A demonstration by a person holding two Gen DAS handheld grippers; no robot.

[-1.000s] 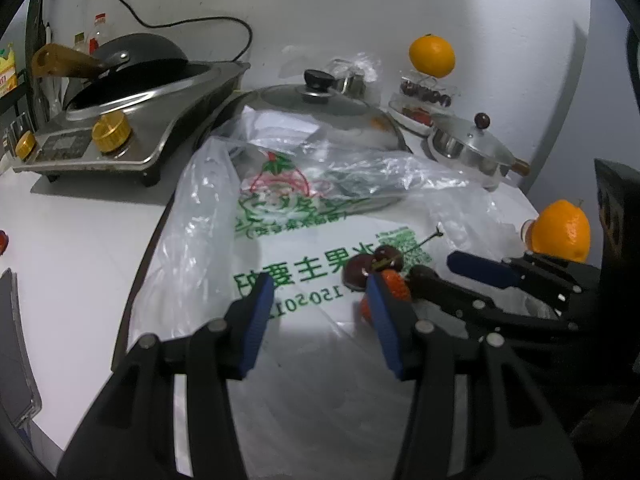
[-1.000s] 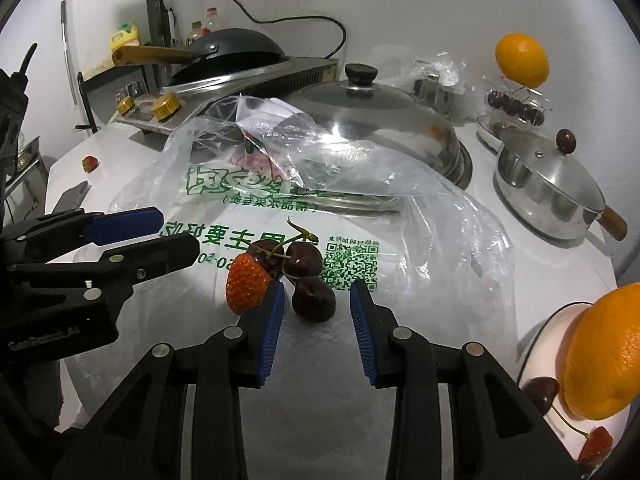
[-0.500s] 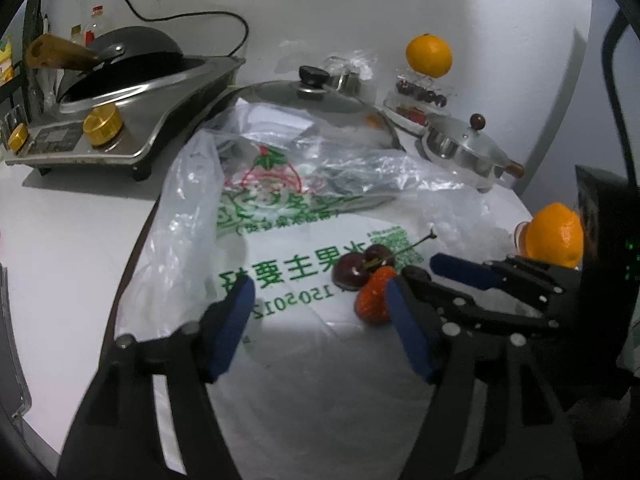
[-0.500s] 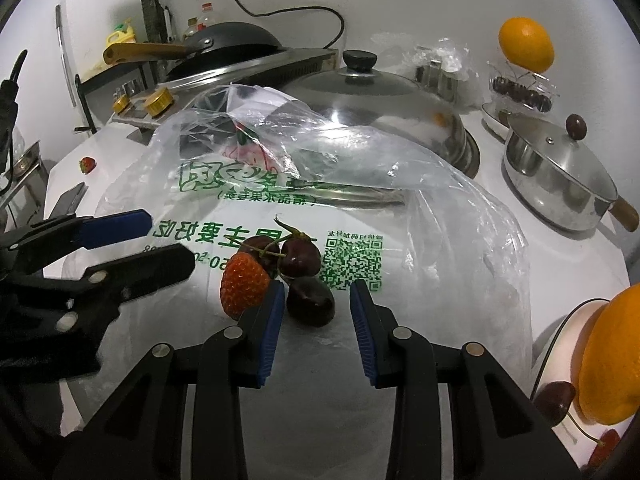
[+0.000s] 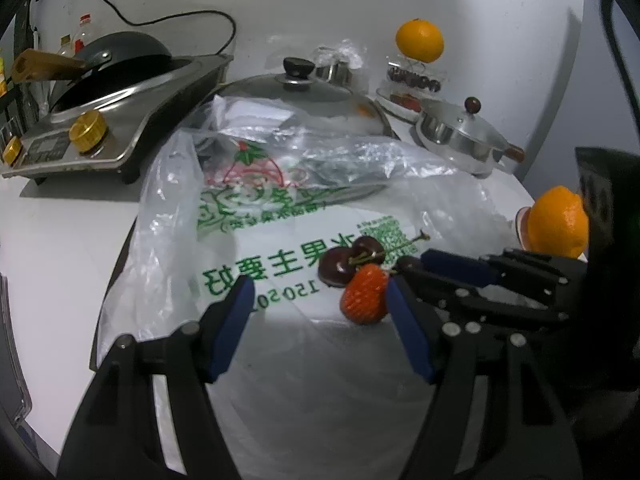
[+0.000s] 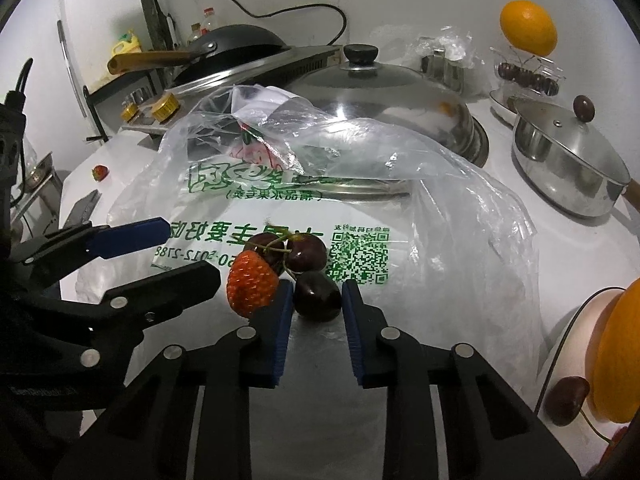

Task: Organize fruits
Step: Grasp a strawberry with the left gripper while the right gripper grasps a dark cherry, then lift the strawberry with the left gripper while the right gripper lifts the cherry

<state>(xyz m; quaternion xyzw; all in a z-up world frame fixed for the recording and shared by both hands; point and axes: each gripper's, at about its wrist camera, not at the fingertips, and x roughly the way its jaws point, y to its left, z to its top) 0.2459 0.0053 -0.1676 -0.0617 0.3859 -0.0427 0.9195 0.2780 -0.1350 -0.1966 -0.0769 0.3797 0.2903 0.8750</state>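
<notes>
Three cherries and one strawberry (image 6: 251,289) still lie on the plastic bag (image 6: 440,240). My right tongs (image 6: 314,312) have just squeezed the nearest cherry (image 6: 317,297). My left tongs (image 5: 320,320) wait wide apart, holding nothing. Some fruit already sits on the plate (image 6: 568,328).

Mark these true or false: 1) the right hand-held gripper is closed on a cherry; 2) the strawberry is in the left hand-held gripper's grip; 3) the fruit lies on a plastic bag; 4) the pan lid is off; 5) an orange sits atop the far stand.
1) True: the right hand-held gripper pinches the near cherry.
2) False: the left hand-held gripper is open; the strawberry lies by its right finger, ungripped.
3) True: it rests on the plastic bag.
4) False: the pan has its lid on.
5) True: an orange tops the stand.
</notes>
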